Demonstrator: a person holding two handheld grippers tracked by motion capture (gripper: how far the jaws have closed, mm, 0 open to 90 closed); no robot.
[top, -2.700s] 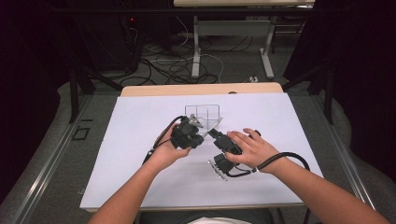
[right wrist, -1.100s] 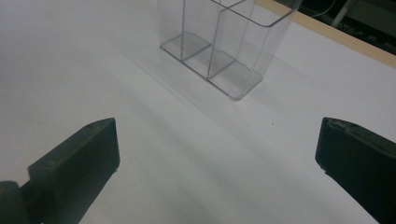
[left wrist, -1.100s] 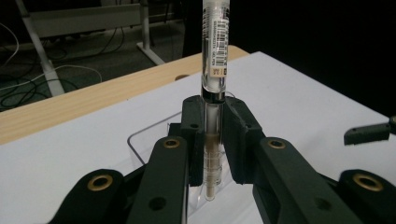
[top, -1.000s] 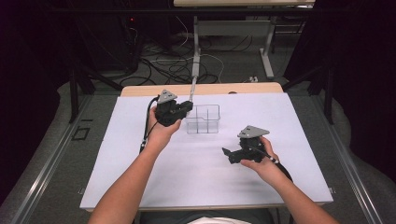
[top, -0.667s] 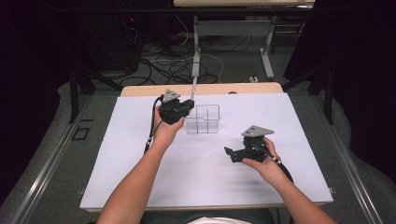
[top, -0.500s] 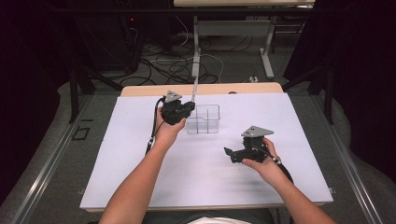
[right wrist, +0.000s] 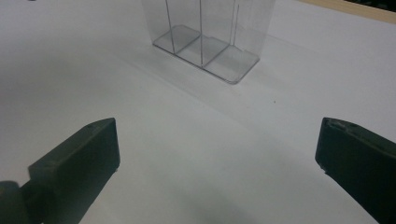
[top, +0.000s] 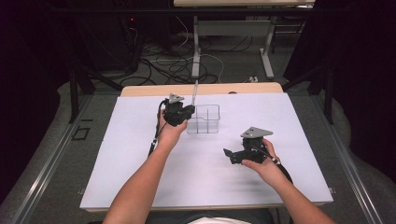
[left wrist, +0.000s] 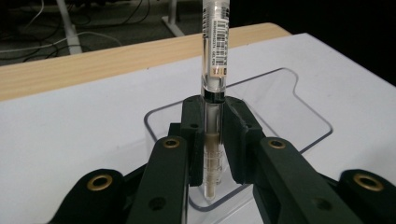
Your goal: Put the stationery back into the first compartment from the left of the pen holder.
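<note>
Tube: the clear tube [left wrist: 212,84] stands upright, pinched between the pads of my left gripper [left wrist: 212,140]; in the high view the tube [top: 194,92] rises at the rack's 10 o'clock corner.
Tube look: transparent wall, a barcode label near the top, a dark band just above my pads, a pale tan part lower down with faint rings, a rounded bottom tip.
Rack: the clear rack [top: 204,119] sits on the white mat [top: 140,177], at 12 o'clock from the mat's middle. My right gripper view shows thin partitions splitting the rack [right wrist: 210,32] into compartments; the ones I see there hold nothing.
Tube and rack: the tip hangs just over the rack's clear edge [left wrist: 261,93]; whether it is inside a compartment or touching the floor I cannot tell.
Left jaws: clenched on the tube, one pad each side.
Right jaws: my right gripper [right wrist: 217,154] is released, jaws spread wide over bare mat, with the rack at 12 o'clock; in the high view it [top: 231,156] lies at 4 o'clock from the rack, well apart.
Hidden: the tube's top is cut off by the frame edge; label print unreadable.
</note>
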